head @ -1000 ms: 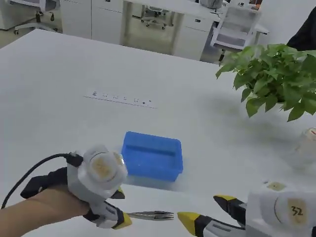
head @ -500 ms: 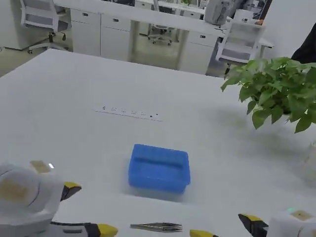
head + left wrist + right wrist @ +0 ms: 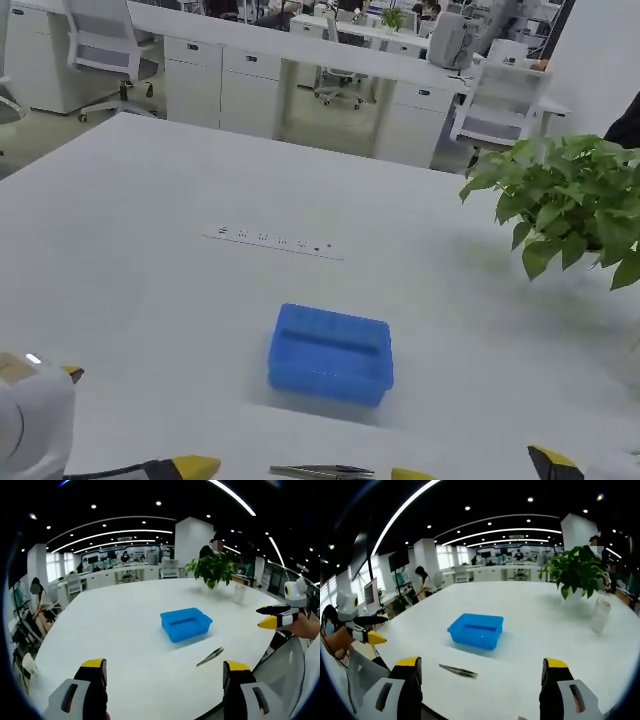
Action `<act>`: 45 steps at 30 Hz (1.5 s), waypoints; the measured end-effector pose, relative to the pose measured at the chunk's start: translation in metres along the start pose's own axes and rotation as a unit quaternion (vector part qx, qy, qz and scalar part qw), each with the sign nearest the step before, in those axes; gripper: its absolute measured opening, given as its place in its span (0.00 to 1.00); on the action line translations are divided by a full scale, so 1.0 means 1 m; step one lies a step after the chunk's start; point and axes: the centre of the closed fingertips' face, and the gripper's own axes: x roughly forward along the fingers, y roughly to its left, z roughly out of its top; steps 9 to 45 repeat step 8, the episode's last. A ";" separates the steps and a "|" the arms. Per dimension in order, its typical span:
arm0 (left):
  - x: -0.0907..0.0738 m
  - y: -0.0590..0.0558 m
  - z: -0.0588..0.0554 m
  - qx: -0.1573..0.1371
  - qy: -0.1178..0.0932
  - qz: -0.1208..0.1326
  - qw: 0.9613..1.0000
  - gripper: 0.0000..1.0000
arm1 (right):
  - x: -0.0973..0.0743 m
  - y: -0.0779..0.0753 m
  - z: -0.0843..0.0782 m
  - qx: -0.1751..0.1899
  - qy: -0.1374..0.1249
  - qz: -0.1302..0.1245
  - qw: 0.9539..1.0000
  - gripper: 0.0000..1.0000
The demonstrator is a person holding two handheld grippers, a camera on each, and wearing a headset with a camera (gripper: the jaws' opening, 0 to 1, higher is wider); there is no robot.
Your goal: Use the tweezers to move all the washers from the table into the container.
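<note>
Tweezers [image 3: 320,471] lie flat at the near edge of the tabletop [image 3: 150,200], on the near side of the blue container [image 3: 328,385], between the left gripper [image 3: 163,666] and right gripper [image 3: 480,662], whose fingers stand wide and empty. Best bet: bring one gripper low, square across the tweezers' arms and clear of their tips, so closing pinches them. Small specks [image 3: 275,241] beyond the container are probably the washers.

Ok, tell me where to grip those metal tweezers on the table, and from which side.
Grip the slim metal tweezers around mid-length, coming from above with the jaws across their narrow width. They lie flat on the white table, clear of the blue plastic container, so a top approach looks best.
</note>
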 end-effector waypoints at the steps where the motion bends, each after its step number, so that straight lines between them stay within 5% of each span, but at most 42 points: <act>1: 0.000 0.000 -0.001 0.000 0.001 0.001 1.000 0.99 | 0.000 0.000 0.001 0.004 -0.004 -0.001 1.000 0.99; 45: -0.002 -0.001 -0.004 -0.002 0.006 0.009 1.000 0.99 | 0.000 -0.001 0.000 -0.001 -0.004 -0.007 1.000 0.99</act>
